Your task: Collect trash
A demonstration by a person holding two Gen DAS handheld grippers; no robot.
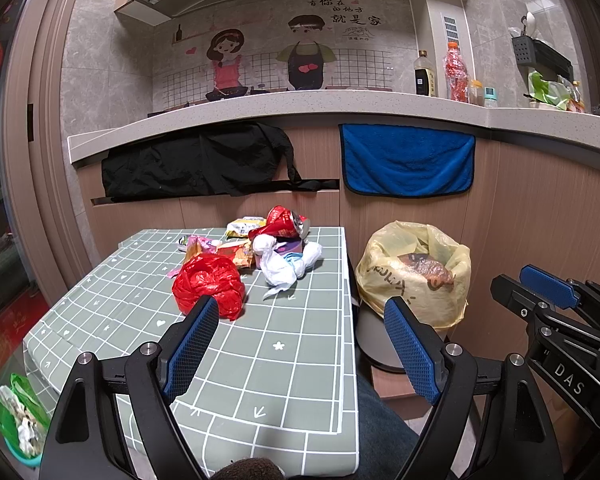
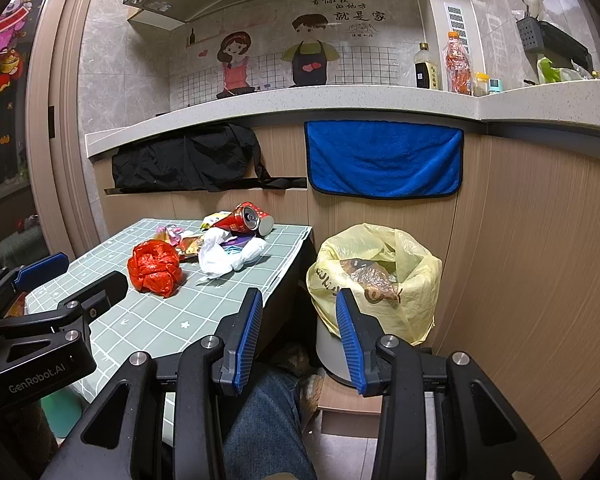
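Toward the surface's [image 1: 260, 360] far edge, crumpled red plastic bag [image 1: 209, 285], white bag [image 1: 288, 262] and red can [image 1: 284, 222] wait uncollected; yellow-lined bin [image 1: 414, 276] beside it holds some; left claw [image 1: 302, 350] and right claw [image 2: 300, 332] gape empty.

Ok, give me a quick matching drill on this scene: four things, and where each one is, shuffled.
Things:
1. red plastic bag
2. crushed red can
3. blue towel
4. yellow bin liner

Places:
A. hanging on the cabinet front under the counter
B. beside the table, to the right in both views
C. far end of the table
D. on the table, nearest the grippers

Pairs: 1-D, 2-C, 3-A, 4-B
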